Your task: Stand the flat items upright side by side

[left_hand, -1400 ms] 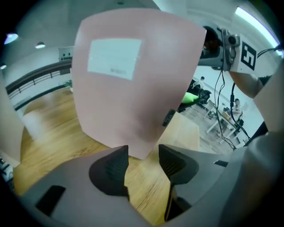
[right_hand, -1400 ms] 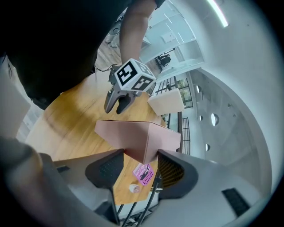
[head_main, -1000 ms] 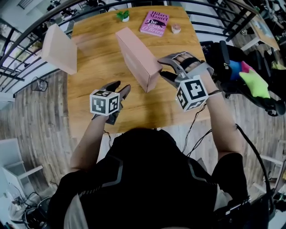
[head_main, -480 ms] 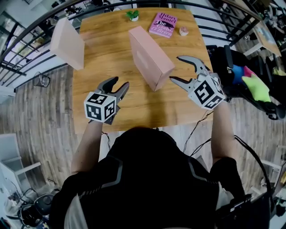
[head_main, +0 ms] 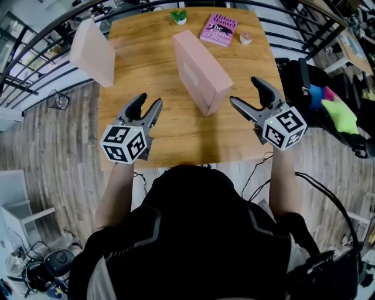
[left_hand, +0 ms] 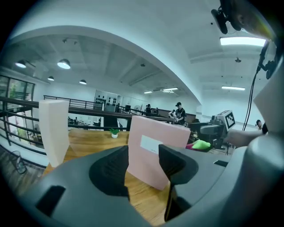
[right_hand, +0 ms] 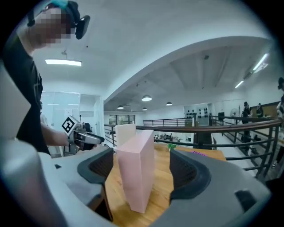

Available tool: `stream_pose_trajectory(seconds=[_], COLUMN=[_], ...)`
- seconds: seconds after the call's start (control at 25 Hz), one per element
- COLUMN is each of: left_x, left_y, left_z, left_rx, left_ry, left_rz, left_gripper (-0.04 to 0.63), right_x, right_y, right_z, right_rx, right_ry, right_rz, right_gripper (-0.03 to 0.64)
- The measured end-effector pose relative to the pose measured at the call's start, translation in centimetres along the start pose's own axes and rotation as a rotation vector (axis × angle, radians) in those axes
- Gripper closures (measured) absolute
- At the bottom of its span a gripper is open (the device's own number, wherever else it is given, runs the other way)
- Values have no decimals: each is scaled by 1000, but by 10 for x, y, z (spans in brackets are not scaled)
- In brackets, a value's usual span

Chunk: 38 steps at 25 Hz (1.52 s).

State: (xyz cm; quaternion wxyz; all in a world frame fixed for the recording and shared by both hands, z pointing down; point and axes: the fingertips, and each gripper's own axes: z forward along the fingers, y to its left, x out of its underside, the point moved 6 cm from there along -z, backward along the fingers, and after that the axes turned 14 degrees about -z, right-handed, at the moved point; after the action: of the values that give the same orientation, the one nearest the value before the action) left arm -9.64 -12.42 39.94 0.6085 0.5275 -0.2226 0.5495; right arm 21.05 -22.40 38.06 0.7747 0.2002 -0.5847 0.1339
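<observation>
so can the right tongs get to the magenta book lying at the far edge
Probably yes. The right tongs have just been opening and grip nothing; the upright pink box stands to their left, so bare table runs up to the book. It's a long stretch, though.

Small potted plant (head_main: 178,16) and pinkish trinket (head_main: 246,38) far back on wooden table (head_main: 146,70)

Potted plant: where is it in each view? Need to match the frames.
Head view: potted plant top centre, beyond the near pink box.
Left gripper view: plant centre-left, just left of that box.
Right gripper view: plant centre, right of that box.
Shared landmark: that box.
</observation>
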Motion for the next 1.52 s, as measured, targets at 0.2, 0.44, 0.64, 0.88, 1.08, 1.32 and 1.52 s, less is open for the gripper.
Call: stream_pose_trajectory(seconds=[0.2,0.44,0.64,0.88,1.08,1.32,1.52], left_x=[-5,-11,-5,-1,-6,-11,-17], left_y=[0,-5,-8,-4,-5,-4,13], left_z=[-9,-21,-31,-44,-52,-66,-88], left_rx=[-83,-145,-175,-264,-310,-373,-400], left_ry=[-87,-149,-147,-161,-195,-207,-245], left_rz=[-9,-1,3,19,4,12,6], left_gripper=[383,383,383,410,418,417,417], right_x=[10,14,21,28,29,34,31], right_y=[9,25,32,37,34,29,35], right_z=[9,32,47,67,78,81,95], right_rx=[54,38,2,-48,-77,-73,-64], right_ry=[14,44,82,127,115,81,86], right_rz=[85,124,140,93,70,57,59], right_gripper=[215,218,224,183,208,287,300])
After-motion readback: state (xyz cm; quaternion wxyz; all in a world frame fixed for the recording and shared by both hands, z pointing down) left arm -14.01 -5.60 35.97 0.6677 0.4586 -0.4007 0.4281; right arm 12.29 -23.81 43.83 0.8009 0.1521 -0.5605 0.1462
